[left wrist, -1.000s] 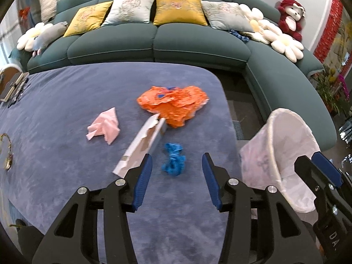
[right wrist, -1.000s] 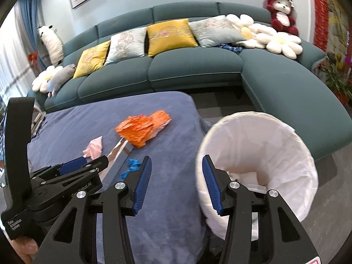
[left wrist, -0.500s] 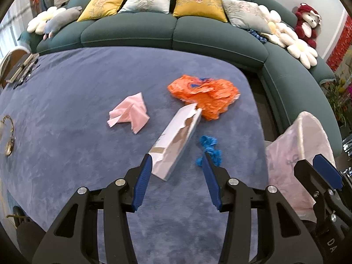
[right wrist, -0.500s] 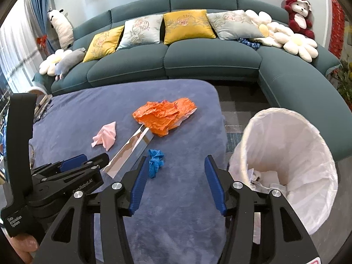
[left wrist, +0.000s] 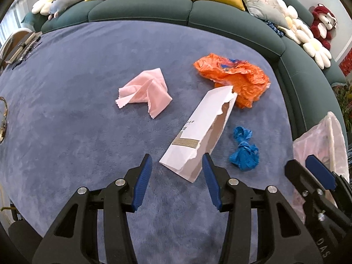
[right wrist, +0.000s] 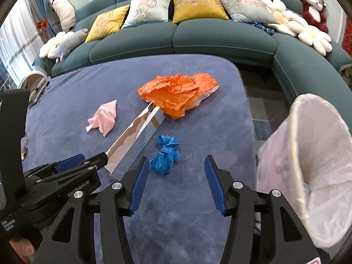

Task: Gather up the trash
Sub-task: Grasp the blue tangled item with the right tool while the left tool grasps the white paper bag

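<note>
Several pieces of trash lie on the blue-grey table (left wrist: 77,101): a torn white paper bag (left wrist: 198,136) (right wrist: 136,140), a crumpled orange wrapper (left wrist: 235,77) (right wrist: 178,92), a pink tissue (left wrist: 145,92) (right wrist: 103,118) and a knotted blue wad (left wrist: 243,151) (right wrist: 165,156). My left gripper (left wrist: 177,169) is open, its jaws on either side of the bag's near end. My right gripper (right wrist: 175,171) is open and empty, just short of the blue wad. A bin with a white liner (right wrist: 308,154) (left wrist: 319,140) stands at the table's right.
A teal curved sofa (right wrist: 198,39) with cushions and plush toys wraps around the far and right sides. Small items lie at the table's far left edge (left wrist: 19,48). The left gripper (right wrist: 55,182) shows low left in the right wrist view.
Both grippers moved forward and left over the table. The paper bag now sits between the left jaws, and the bin has shifted to the right of both views.
</note>
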Available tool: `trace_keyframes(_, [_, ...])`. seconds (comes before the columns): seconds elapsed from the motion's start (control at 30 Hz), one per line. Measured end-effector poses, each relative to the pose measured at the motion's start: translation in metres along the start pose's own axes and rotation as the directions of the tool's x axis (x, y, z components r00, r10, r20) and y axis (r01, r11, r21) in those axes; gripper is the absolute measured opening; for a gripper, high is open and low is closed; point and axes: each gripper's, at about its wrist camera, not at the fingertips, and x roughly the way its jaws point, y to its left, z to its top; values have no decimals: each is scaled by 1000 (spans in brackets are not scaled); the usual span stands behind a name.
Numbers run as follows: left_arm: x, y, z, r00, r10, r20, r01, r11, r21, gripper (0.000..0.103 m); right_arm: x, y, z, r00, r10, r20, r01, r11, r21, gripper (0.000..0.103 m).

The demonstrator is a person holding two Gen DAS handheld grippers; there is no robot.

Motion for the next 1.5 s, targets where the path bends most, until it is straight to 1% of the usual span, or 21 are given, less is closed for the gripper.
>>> trace_keyframes(0.17, [16,-2,2,1000,0,-24,0,1000,10,45,25,3,0,999,1,-37,-1,1000,-3,51])
trace_keyframes(0.4, [36,5,9,999,0,-48,0,1000,-5,45,53,4,2,997,2,-78,-2,1000,1,51])
trace_keyframes(0.53, [44,9,12,998,-2,-60,1,1000,-15,43,64,5,2,996,9,-89,-9,1000,2,51])
trace_keyframes(0.6, [46,10,13,999,9,-54,-9,1000,-13,37,68,5,3,996,17,-92,-16,1000,3,51])
trace_keyframes(0.67, [47,9,15,999,10,-51,-10,1000,-9,28,73,7,3,995,26,-98,-25,1000,5,51])
trace_keyframes(0.7, [47,10,15,999,11,-51,-11,1000,-8,27,75,7,3,994,33,-103,-32,999,9,51])
trace_keyframes(0.77, [46,10,16,999,5,-49,-5,1000,-7,20,79,7,2,993,37,-114,-36,999,11,50])
trace_keyframes(0.8, [45,10,16,999,11,-46,-11,1000,-1,18,80,7,1,992,43,-119,-41,999,13,48])
trace_keyframes(0.87, [44,10,15,999,12,-42,-11,1000,6,12,82,7,-2,989,62,-134,-59,998,22,42])
trace_keyframes(0.9, [42,10,14,999,16,-40,-16,1000,9,10,82,8,-3,988,71,-137,-69,997,23,36])
trace_keyframes(0.93, [41,10,14,999,18,-38,-18,1000,11,5,82,8,-3,988,75,-137,-73,997,19,31])
trace_keyframes(0.97, [38,10,14,999,17,-36,-16,1000,13,3,81,10,-3,987,78,-137,-77,997,15,25])
trace_keyframes(1.03, [35,8,16,999,12,-32,-12,1000,6,2,76,12,-2,989,75,-129,-74,997,8,22])
trace_keyframes(1.27, [5,-7,17,1000,2,18,-3,1000,30,1,43,9,4,994,84,-64,-83,996,16,21])
trace_keyframes(1.5, [-32,-36,12,997,-32,77,25,996,83,1,-9,-10,11,997,71,32,-73,996,42,21])
